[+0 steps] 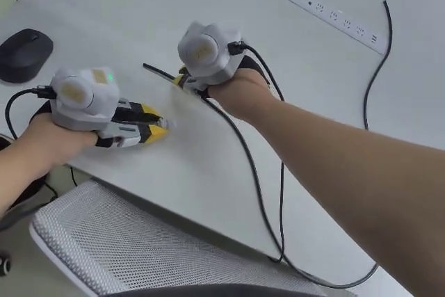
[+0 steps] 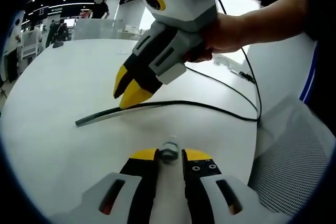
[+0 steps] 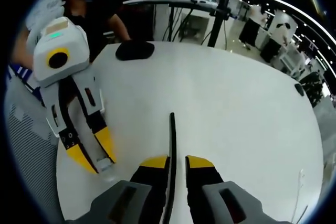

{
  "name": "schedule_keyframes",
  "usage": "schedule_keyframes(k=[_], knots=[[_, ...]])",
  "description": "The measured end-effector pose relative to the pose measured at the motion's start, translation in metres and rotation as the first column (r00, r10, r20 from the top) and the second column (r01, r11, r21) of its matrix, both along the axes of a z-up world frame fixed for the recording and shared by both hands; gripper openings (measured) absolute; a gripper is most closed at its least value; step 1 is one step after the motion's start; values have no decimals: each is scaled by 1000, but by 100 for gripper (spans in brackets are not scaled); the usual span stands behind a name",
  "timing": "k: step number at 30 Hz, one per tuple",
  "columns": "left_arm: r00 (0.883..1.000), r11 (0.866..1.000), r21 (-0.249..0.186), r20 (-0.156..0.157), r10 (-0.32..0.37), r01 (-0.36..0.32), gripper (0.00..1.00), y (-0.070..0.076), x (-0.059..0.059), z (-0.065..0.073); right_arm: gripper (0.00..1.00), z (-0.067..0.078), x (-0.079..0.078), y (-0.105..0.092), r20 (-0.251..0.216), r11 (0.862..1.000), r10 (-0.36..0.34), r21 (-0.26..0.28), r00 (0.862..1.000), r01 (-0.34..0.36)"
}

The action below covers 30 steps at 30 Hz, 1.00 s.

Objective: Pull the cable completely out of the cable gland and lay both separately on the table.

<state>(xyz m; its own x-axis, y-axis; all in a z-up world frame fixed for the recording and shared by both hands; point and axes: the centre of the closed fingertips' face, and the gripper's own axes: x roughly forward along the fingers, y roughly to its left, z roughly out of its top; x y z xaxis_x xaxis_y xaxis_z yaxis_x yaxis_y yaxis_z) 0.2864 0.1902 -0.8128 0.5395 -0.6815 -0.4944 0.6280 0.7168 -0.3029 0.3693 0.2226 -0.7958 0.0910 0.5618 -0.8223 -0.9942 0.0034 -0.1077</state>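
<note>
A small grey cable gland (image 2: pixel 169 149) sits pinched between the yellow tips of my left gripper (image 2: pixel 169 157), which is shut on it just above the white table (image 2: pixel 63 77). In the head view the left gripper (image 1: pixel 161 129) is near the front edge, with the gland (image 1: pixel 169 124) at its tip. The black cable (image 2: pixel 157 104) is apart from the gland, and its free end lies on the table. My right gripper (image 3: pixel 177 162) is shut on the cable (image 3: pixel 171 129), which sticks out ahead of the jaws. From the head view, the right gripper (image 1: pixel 182 80) is beyond the left one.
A black mouse (image 1: pixel 24 53) lies at the far left and a white power strip (image 1: pixel 337 19) at the back right. Black cords (image 1: pixel 257 186) trail over the table's front edge. A grey mesh chair (image 1: pixel 139 241) stands below it. People stand beyond the table.
</note>
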Motion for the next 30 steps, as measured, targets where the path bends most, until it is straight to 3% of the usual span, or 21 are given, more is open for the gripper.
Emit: schedule_keyframes(k=[5,12,19,27,30], knots=[[1000,1000,5,3,2,-2,22,-2,-1,5,16,26,3,-7,-8,996,-57,62,998,58],[1000,1000,4,15,12,-12,28,-3,-1,16,23,62,3,-33,-7,984,-128,126,992,128],[999,999,-31,10,38,-38,36,-2,-6,32,36,86,-7,-70,-52,957,-214,188,975,220],[999,998,-50,7,36,-35,47,-9,-17,51,43,111,-25,-109,-49,932,-253,255,966,257],[1000,998,-55,16,23,-22,48,-12,-23,63,47,122,-33,-126,-54,913,-279,293,959,283]])
